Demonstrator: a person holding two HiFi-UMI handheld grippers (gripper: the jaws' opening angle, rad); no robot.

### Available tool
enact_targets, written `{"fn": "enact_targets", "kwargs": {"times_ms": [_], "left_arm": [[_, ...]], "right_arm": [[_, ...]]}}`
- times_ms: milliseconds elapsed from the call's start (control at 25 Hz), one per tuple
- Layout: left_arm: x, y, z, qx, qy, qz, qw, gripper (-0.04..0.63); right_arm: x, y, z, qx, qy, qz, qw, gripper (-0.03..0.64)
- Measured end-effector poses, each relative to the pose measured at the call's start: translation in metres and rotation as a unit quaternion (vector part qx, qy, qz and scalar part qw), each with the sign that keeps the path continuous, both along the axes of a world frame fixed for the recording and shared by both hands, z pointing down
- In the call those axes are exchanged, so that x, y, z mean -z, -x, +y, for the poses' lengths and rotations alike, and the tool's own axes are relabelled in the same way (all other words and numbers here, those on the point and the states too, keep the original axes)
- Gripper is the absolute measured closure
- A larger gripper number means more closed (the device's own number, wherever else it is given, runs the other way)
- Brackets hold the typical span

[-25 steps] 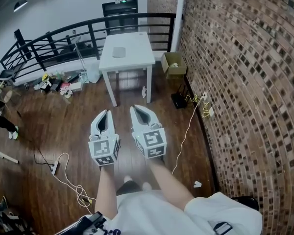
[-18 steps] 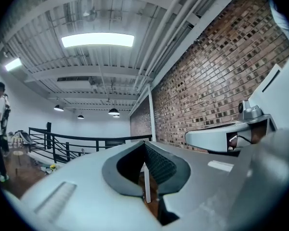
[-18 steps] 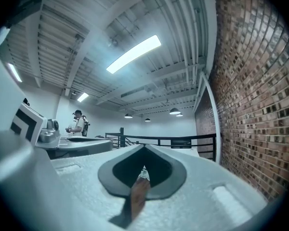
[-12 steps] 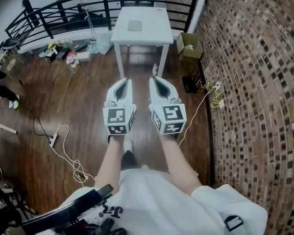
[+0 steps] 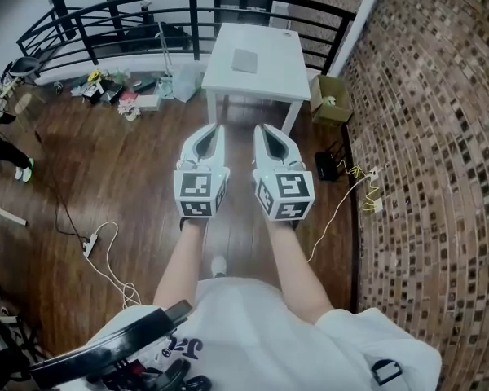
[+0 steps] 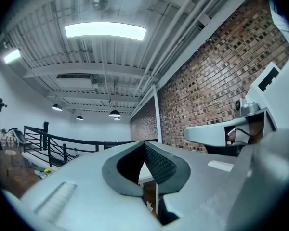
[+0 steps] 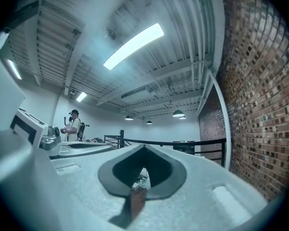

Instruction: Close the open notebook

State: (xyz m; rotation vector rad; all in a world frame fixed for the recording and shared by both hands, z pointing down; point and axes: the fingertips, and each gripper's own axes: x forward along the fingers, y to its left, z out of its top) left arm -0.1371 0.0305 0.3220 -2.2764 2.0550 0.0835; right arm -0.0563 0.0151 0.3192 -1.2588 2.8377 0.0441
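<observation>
A small grey notebook (image 5: 244, 60) lies flat on a white table (image 5: 269, 84) at the far end of the room; from here I cannot tell whether it is open. My left gripper (image 5: 217, 127) and right gripper (image 5: 262, 127) are held side by side, level, pointing at the table and well short of it. Both are shut with nothing between their jaws. In the left gripper view the left gripper (image 6: 145, 143) has its tips together, with the right gripper's body beside it. In the right gripper view the right gripper (image 7: 144, 146) also has its tips together.
A black railing (image 5: 130, 10) runs behind the table, with clutter (image 5: 114, 92) on the floor beneath it. A cardboard box (image 5: 330, 100) and a black device (image 5: 326, 168) sit by the brick wall (image 5: 440, 137). Cables (image 5: 98, 247) trail over the wooden floor. A person (image 5: 0, 145) stands at the left edge.
The person holding the grippers has walked towards the table, which now looks nearer and larger. Both grippers stayed shut and side by side.
</observation>
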Motion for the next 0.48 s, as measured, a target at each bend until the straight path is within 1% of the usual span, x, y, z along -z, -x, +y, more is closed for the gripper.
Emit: {"fn": "enact_targets", "kwargs": {"times_ms": [200, 360, 480], "left_arm": [[-0.004, 0.035, -0.042, -0.013, 0.009, 0.003, 0.9999, 0.58], [-0.01, 0.046, -0.066, -0.039, 0.009, 0.005, 0.9992, 0.58], [-0.01, 0.049, -0.085, -0.052, 0.011, 0.009, 0.9986, 0.58]], "right_arm": [[-0.008, 0.036, -0.036, -0.002, 0.007, -0.001, 1.0, 0.627], [-0.018, 0.052, -0.06, -0.022, 0.015, -0.003, 1.0, 0.627], [-0.027, 0.063, -0.076, -0.025, 0.024, 0.007, 0.999, 0.627]]}}
